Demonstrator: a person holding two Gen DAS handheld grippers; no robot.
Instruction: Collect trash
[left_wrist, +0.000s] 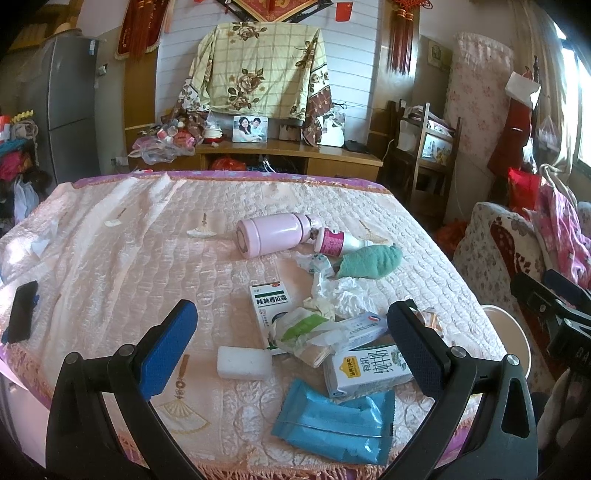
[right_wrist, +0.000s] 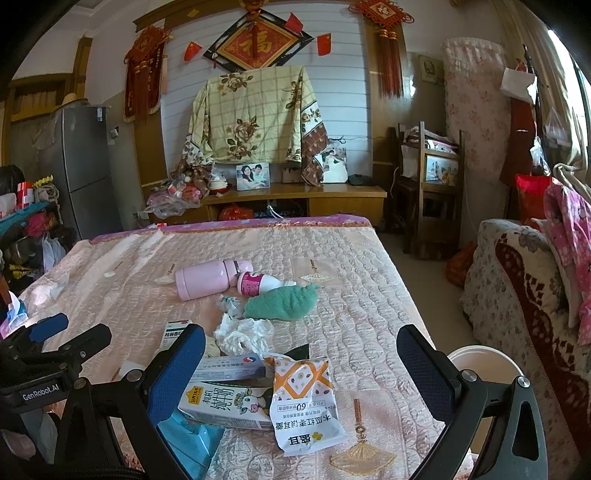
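Note:
A pile of trash lies on the quilted bed: a milk carton, a blue wrapper, a white block, a green-and-white medicine box, crumpled tissue and a long white box. In the right wrist view an orange-and-white snack packet lies on the milk carton. My left gripper is open above the pile. My right gripper is open over the snack packet. Both are empty.
A pink thermos, a pink-labelled bottle and a green cloth lie farther back. A black phone lies at the bed's left edge. A white bin stands right of the bed beside a sofa.

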